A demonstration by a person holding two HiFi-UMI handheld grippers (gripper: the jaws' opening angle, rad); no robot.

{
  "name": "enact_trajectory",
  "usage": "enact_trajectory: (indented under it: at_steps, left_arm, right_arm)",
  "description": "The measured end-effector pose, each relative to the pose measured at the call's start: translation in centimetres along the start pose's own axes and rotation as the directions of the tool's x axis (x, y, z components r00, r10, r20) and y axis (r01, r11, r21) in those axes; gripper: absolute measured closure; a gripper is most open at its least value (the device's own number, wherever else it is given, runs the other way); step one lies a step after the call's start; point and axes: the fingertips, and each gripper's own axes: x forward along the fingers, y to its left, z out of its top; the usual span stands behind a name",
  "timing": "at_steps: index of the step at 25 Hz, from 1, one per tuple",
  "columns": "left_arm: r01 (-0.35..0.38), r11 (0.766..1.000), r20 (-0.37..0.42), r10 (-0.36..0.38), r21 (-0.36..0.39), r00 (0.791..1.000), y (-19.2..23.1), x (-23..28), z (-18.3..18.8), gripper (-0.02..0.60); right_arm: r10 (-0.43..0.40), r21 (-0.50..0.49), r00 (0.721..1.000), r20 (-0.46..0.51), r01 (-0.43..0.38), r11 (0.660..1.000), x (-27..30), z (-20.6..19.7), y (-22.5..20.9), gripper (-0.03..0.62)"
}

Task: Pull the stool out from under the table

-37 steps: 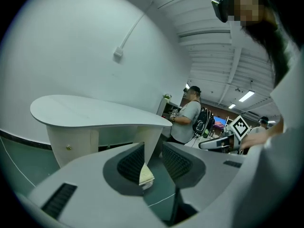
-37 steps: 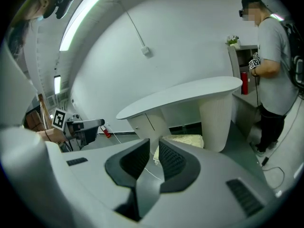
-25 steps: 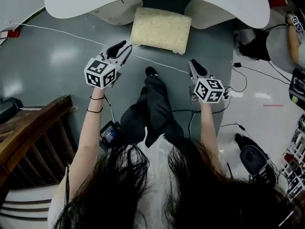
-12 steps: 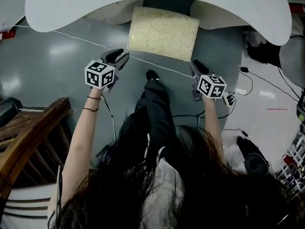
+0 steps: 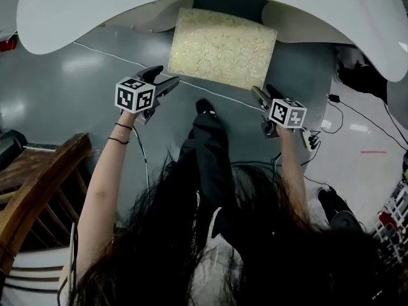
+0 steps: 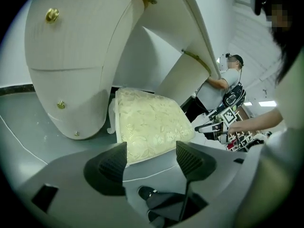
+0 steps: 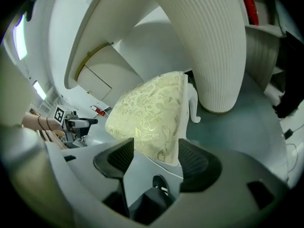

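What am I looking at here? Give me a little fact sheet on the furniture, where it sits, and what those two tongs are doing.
stool: cream patterned cushion, back part tucked under the table
table: white, curved top
left tongs: jaws have just been opening, now apart, nothing clamped; close to the stool's near corner
right tongs: jaws have just been opening, now apart, nothing clamped; close to the other near corner
floor: grey, glossy
cable: thin, white, lying across the floor

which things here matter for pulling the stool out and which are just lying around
For the job: stool, table over it, left gripper and right gripper, jaws of both just opened, nothing between them.
Lying about: white floor cord, wooden furniture.
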Motion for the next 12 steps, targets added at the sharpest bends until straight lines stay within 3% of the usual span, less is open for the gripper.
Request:
enact_trajectory:
  at_steps: [5, 9, 12]
  left_arm:
    - [0.031, 0.993, 0.051, -0.025, -0.118, 0.998, 5.3, 3.7, 0.1, 0.245]
    - [0.074, 0.962, 0.064, -0.059, -0.264, 0.996, 7.1, 5.6, -0.1, 0.236]
    - [0.096, 0.949, 0.084, -0.074, -0.301, 0.994, 7.7, 7.1, 0.2, 0.232]
  right_arm:
    - [-0.013, 0.089, 0.999, 0.033, 0.010, 0.996, 3.1, 0.3, -2.2, 0.310]
    - [0.034, 0.151, 0.999, 0.036, -0.039, 0.988, 3.6, 0.4, -2.0, 0.306]
    - [0.077, 0.185, 0.996, 0.034, -0.082, 0.979, 3.9, 0.2, -1.9, 0.306]
